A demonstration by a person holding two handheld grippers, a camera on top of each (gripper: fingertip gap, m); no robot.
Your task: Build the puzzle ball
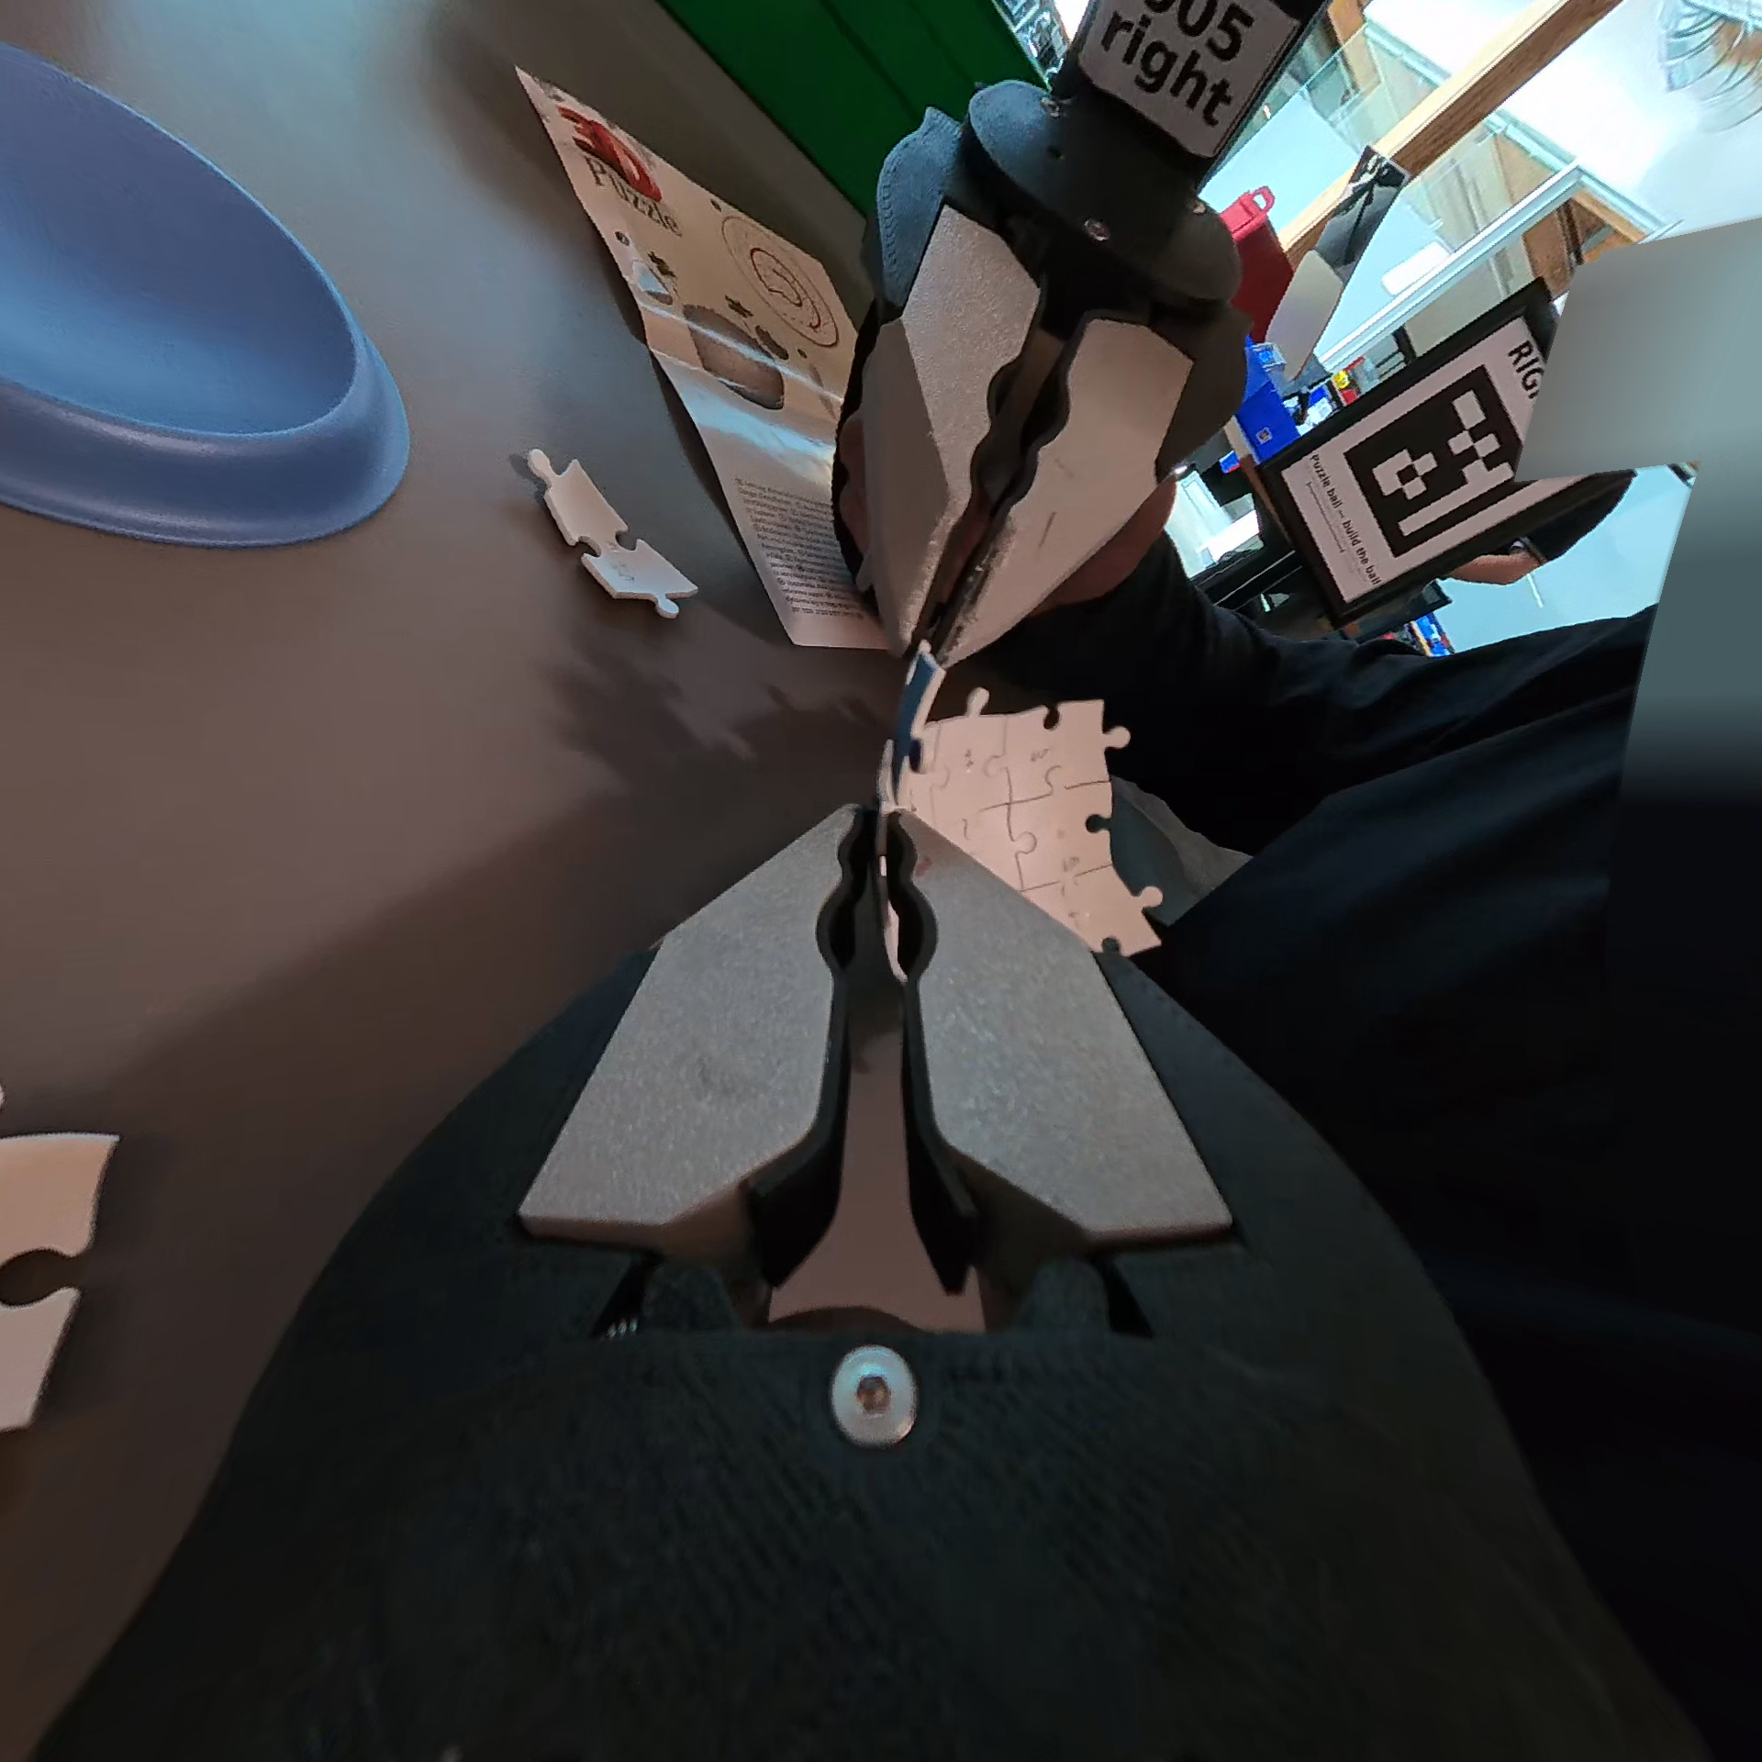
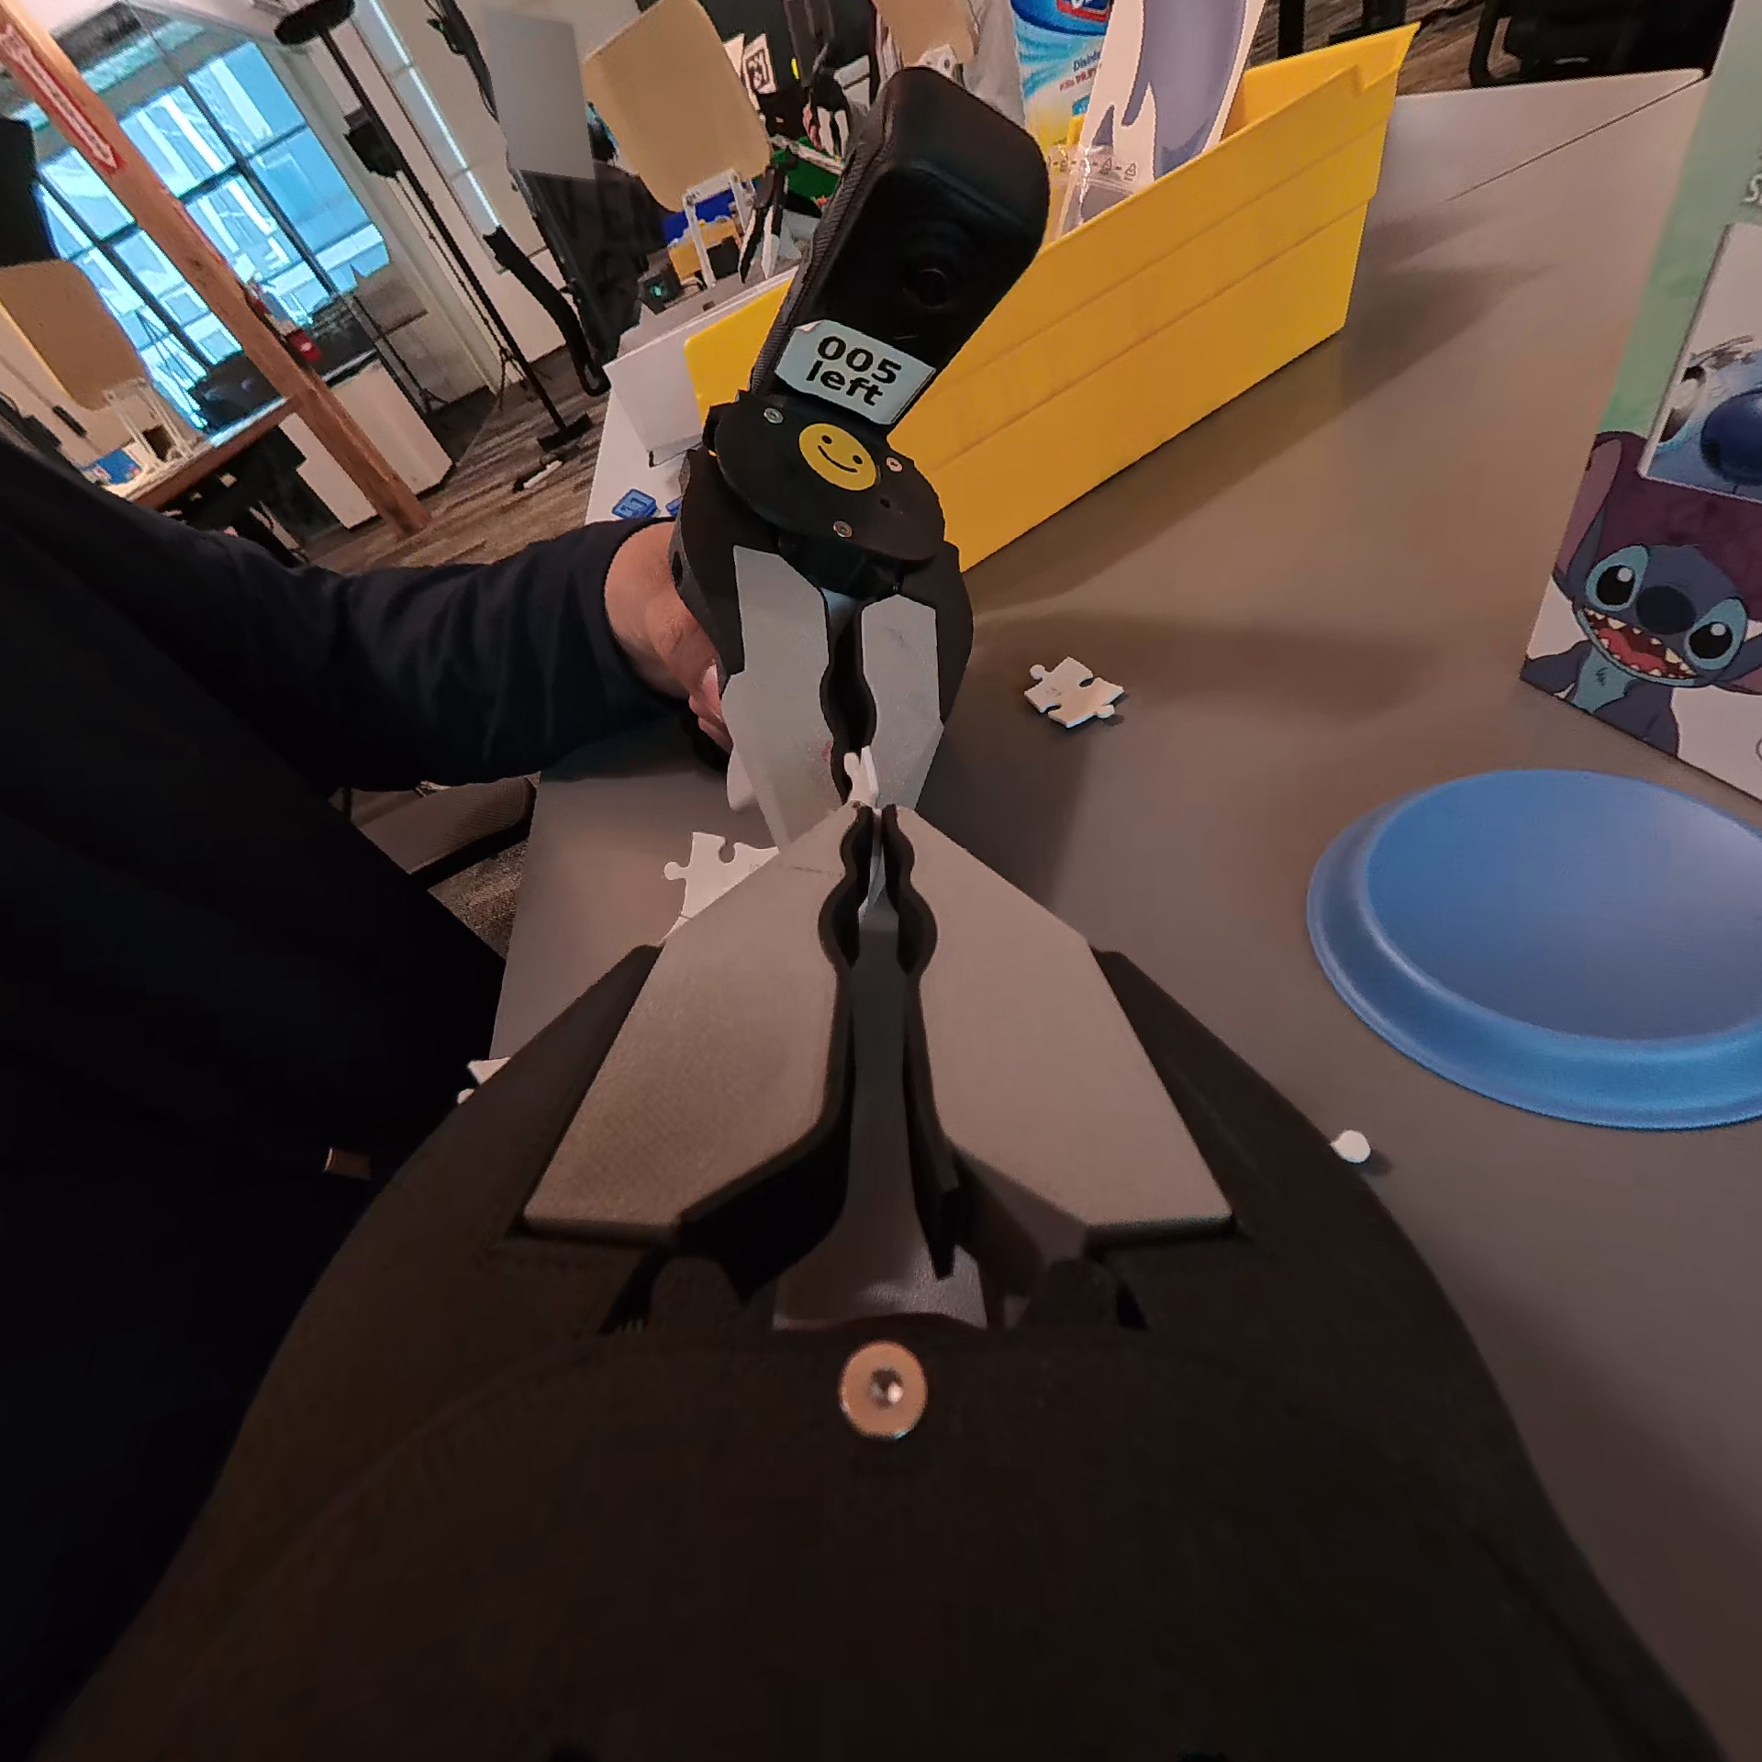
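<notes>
Grey matte tabletop (image 2: 1239, 667) carries everything, and the round blue plastic stand (image 2: 1564, 944) with its shallow dished centre serves as the landmark. Up from the stand in the right wrist view, two joined white puzzle pieces (image 2: 1075, 693) lie flat on the table, apart from it; the same pair (image 1: 610, 534) lies just right of the stand (image 1: 172, 315) in the left wrist view, with a folded white instruction leaflet (image 1: 706, 315) just beyond them. Well left of the stand in the right wrist view, the two grippers meet tip to tip above the table's near edge. The left gripper (image 1: 882, 839) has its grey fingers pressed nearly together on the edge of a curved white assembled puzzle section (image 1: 1030, 810), several interlocked pieces showing their blank backs and hanging off to the gripper's right. The right gripper (image 2: 872, 825) is likewise pinched almost shut on a single thin puzzle piece (image 2: 875, 882), seen edge-on between its tips; in the left wrist view that piece (image 1: 920, 682) shows a dark blue face and touches the top edge of the assembled section. A yellow plastic bin (image 2: 1192, 315) stands far beyond the stand, and a printed cardboard puzzle box (image 2: 1678, 534) rises just behind it. One more loose white piece (image 1: 38, 1268) lies near the left view's lower left edge.
</notes>
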